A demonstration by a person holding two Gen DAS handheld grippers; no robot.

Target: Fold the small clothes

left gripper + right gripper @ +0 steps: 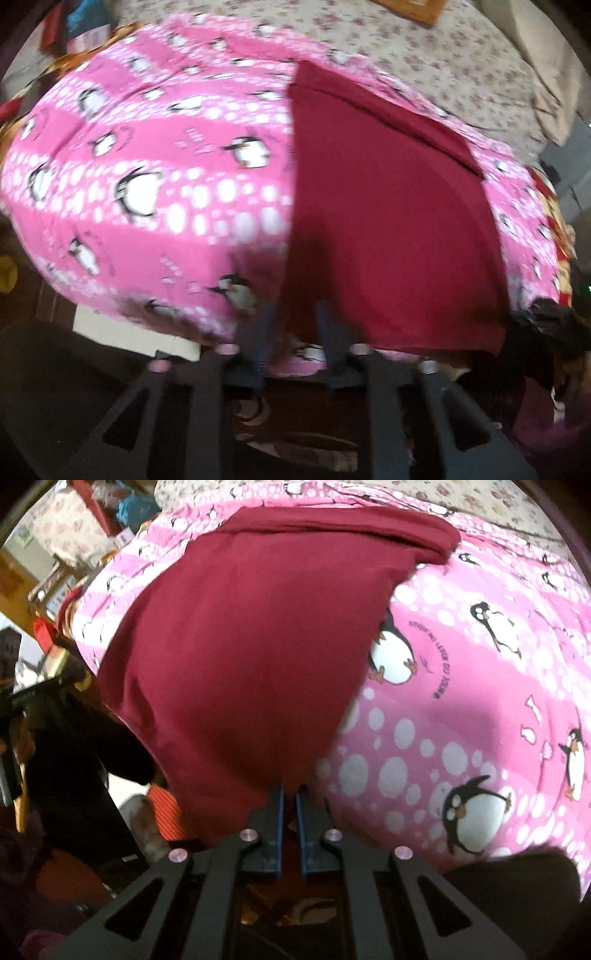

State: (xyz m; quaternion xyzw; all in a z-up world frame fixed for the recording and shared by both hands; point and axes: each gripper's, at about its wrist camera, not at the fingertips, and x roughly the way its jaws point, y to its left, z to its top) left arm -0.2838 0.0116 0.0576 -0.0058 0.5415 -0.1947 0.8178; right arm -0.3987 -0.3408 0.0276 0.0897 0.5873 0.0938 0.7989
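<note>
Maroon garment [243, 657] lies on the penguin blanket [461, 709]; your right gripper [290, 794] pinches its near edge, your left gripper [295, 317] stands apart.

The scene is viewed by two fisheye cameras, each looking forward along its own gripper's fingers from the near edge. In the left wrist view, the left gripper [295, 314] is framed at the bottom, and the maroon cloth [388, 221] is seen right of centre on the pink penguin blanket [147, 166], with the floral sheet [424, 55] at the far side. The picture is blurred. In the right wrist view, the right gripper [290, 794] is set closer in, the maroon cloth [251, 646] fills the centre and left, and the pink penguin blanket [461, 701] spreads right. Cloth and blanket are shared by both views.
</note>
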